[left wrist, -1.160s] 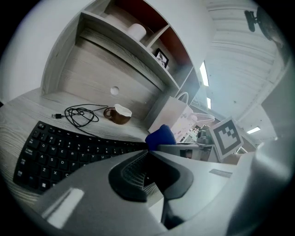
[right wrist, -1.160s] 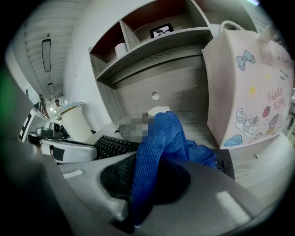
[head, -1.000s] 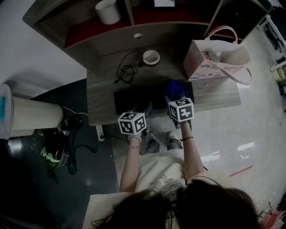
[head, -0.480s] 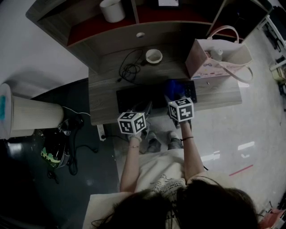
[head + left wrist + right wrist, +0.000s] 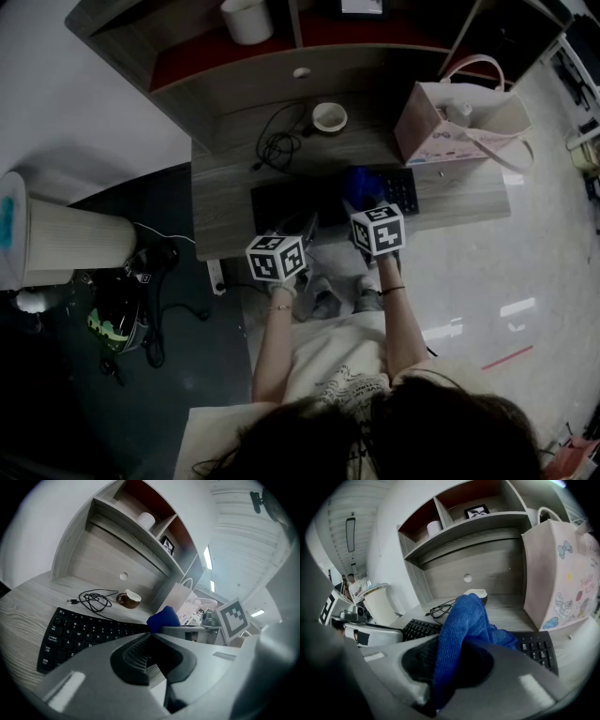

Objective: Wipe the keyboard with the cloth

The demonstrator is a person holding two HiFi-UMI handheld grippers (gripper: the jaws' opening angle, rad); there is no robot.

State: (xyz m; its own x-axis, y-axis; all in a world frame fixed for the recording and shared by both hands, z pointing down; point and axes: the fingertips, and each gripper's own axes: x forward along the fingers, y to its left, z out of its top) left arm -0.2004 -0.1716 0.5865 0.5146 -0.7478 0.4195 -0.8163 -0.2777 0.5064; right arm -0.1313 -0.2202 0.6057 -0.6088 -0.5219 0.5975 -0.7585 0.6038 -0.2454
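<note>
Right gripper (image 5: 443, 677) pinching blue cloth (image 5: 464, 620), draped on keyboard (image 5: 536, 648)

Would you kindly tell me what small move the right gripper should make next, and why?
Probably drag the right gripper leftward along the keyboard: its jaws are clamped on the blue cloth, which lies on the right-hand keys, while the left-hand keys look uncovered.

Wood-grain tabletop (image 5: 220, 208): coiled black cable (image 5: 277, 145) just left of small white-rimmed cup (image 5: 329, 116), pink printed tote bag (image 5: 459, 127) upright at right end, white pot (image 5: 248, 19) on shelf above.
</note>
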